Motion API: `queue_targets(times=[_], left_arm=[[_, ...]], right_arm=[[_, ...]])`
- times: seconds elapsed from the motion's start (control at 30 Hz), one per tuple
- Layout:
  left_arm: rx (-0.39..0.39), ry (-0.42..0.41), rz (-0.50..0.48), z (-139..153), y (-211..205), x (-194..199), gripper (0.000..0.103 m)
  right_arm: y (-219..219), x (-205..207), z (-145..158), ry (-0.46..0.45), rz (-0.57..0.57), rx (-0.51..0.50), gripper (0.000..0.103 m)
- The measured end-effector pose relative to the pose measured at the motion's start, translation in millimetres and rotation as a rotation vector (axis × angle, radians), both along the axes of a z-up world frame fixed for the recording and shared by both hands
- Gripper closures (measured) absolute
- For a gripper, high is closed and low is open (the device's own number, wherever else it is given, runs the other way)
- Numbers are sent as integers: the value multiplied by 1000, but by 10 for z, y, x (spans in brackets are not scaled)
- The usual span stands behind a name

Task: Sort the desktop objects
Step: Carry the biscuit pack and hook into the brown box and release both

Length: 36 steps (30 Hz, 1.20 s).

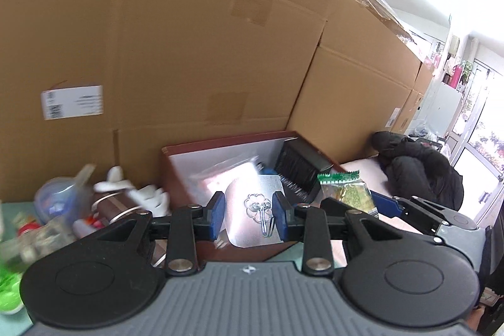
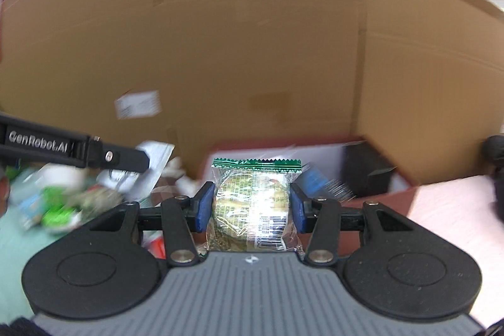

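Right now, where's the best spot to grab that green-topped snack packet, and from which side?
Grip the snack packet across its puffy middle, coming at its flat face, pads on the two side edges. The right gripper holds it that way, upright, green crimped seal on top.

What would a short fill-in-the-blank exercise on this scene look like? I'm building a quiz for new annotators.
1. The right gripper holds a snack packet with a ____ top edge.
2. The left gripper holds a card carrying a metal ____.
3. Behind both stands an open red box against stacked ____ boxes.

Missing words: green; hook; cardboard
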<state>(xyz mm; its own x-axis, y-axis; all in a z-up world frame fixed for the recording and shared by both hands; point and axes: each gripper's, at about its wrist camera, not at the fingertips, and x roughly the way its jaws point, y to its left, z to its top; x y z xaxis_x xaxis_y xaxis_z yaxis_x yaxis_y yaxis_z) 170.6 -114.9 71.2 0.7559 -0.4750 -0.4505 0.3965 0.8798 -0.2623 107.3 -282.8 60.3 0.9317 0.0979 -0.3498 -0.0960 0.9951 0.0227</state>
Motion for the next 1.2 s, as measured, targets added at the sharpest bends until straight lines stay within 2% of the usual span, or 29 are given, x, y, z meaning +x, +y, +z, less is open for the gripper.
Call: queue_targets(times=[0.13, 0.23, 0.4, 0.5, 0.53, 0.63, 0.67, 0.7, 0.8, 0.87, 0.97, 1.2], left_arm=[[15, 7, -13, -22, -402, 362, 68], [18, 40, -20, -94, -654, 658, 68], [23, 57, -19, -217, -949, 1026, 68], [20, 42, -17, -277, -1046, 1158, 63], [25, 32, -12, -304, -1070, 1187, 60], [13, 33, -25, -341, -1049, 1205, 17], [5, 23, -27, -355, -1023, 1183, 12], [7, 13, -27, -359, -1002, 1160, 11], [30, 15, -19, -353, -1021, 1123, 10], [39, 19, -21, -346, -1011, 1098, 10], [52, 12, -36, -350, -978, 1030, 10], [92, -1, -27, -334, -886, 851, 10]], right_arm=[[-343, 323, 42, -21, -102, 10, 55], [-562, 601, -49, -9, -144, 4, 55], [-814, 1041, -308, 43, -162, 12, 55], [-872, 1247, -395, 60, -144, 23, 54], [-875, 1317, -420, 63, -136, 18, 54], [-854, 1508, -496, 98, -107, -31, 52], [-837, 1529, -509, 96, -117, -56, 44], [-824, 1525, -514, 83, -123, -74, 31], [-816, 1460, -516, 30, -123, -69, 9], [-801, 1443, -516, 38, -127, -46, 4], [-755, 1443, -526, 75, -124, -24, 2], [-698, 1484, -489, 147, -178, -43, 2]])
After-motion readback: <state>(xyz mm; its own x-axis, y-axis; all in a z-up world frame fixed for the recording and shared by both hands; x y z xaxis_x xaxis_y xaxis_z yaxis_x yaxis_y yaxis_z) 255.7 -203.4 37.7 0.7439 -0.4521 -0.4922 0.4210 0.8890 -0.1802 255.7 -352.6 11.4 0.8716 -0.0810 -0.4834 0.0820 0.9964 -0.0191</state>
